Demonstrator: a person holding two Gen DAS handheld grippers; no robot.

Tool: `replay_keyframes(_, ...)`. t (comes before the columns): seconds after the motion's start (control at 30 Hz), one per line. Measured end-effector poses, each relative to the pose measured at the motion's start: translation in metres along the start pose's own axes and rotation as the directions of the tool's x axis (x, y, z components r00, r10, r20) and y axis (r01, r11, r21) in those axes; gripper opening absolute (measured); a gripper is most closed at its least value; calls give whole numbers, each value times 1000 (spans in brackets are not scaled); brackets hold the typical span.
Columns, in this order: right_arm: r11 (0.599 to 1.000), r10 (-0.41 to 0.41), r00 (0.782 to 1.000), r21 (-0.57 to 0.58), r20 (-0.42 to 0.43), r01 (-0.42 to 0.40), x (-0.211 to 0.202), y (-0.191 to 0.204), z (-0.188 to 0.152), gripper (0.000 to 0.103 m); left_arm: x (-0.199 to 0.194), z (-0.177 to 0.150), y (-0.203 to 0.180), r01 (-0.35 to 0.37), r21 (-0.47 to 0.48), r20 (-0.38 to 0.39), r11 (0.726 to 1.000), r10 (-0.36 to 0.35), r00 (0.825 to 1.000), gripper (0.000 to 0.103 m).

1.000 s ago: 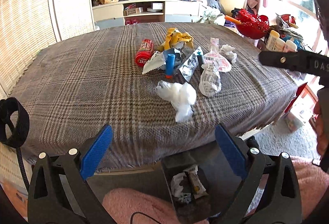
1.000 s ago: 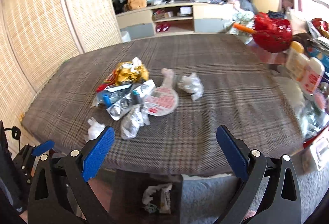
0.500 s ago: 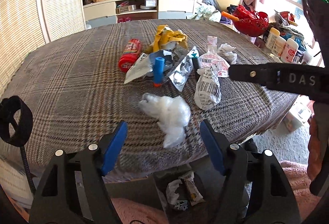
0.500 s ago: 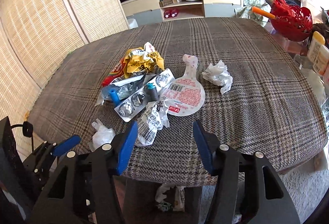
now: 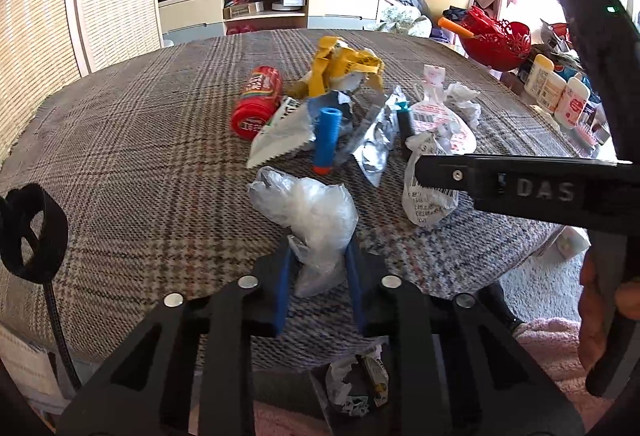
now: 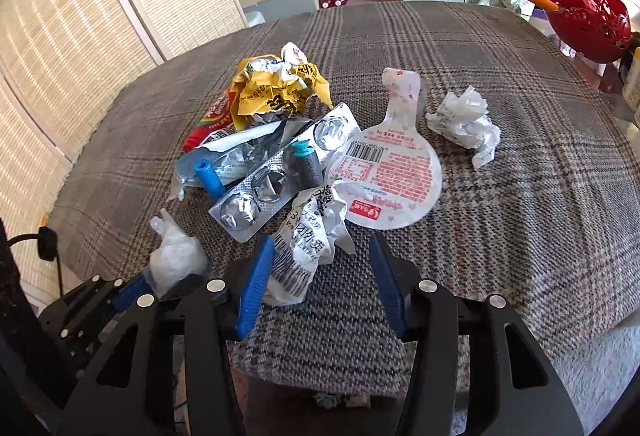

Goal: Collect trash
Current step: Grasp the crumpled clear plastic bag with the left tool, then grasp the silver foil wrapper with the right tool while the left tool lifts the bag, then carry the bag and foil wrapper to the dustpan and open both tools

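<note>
Your left gripper [image 5: 318, 276] sits at the near edge of the table [image 5: 132, 172], its blue fingers [image 5: 282, 292] drawn in close on either side of the crumpled clear plastic bag [image 5: 310, 212]; both pads look to be touching the bag's lower tail, which still rests on the plaid cloth. Beyond it lies the trash pile: a red can [image 5: 256, 102] on its side at the left, then a silver serrated wrapper [image 5: 284, 134], a blue tube [image 5: 326, 140] standing on its orange end, a yellow crumpled wrapper [image 5: 342, 66] behind, and a foil blister pack [image 5: 378, 144]. Below the table edge, a small bin [image 5: 356, 384] holds scraps.

Your right gripper [image 6: 320, 292] is to the right of the left one, fingers [image 6: 256, 288] about half open and holding nothing. A crumpled white wrapper with a barcode [image 6: 306, 248] lies between them, against the left pad and clear of the right. Farther right are a round red-printed lid [image 6: 390, 172] and a crumpled tissue [image 6: 464, 124].
</note>
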State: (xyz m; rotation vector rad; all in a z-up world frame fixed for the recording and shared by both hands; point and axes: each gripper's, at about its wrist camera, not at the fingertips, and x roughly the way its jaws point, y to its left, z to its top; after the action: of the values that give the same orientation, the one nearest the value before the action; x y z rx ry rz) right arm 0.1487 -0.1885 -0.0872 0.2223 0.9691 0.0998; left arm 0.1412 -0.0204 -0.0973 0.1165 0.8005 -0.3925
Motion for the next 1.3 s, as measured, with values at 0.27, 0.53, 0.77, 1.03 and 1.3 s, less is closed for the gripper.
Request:
replay_keyframes(0.27,999,-24,1000,-23,-8,23,21,10,15,36,1,2,6,-8,11,0,1000,8,1000,17)
replay_keyframes(0.53,1000,-12,1000,-24,5,12,12,8,19,13,-2,5,6,-15,7,7,1000,15,1000,14)
replay_keyframes(0.77,999,31,999,-27,16,-30,-14,2,6,13,-19,5,0,-15,8,34,1000,15,999,13)
replay_keyframes(1.03,996,74,995,-49,65,-71,-54,-4,-12,12,-41,1,-19,-16,33,58,999,14,998,13)
replay_keyframes(1.3,993,112,989,-56,94,-107,-80,-10,-31,13,-64,-12,-36,-5,48,81,999,1,997,13)
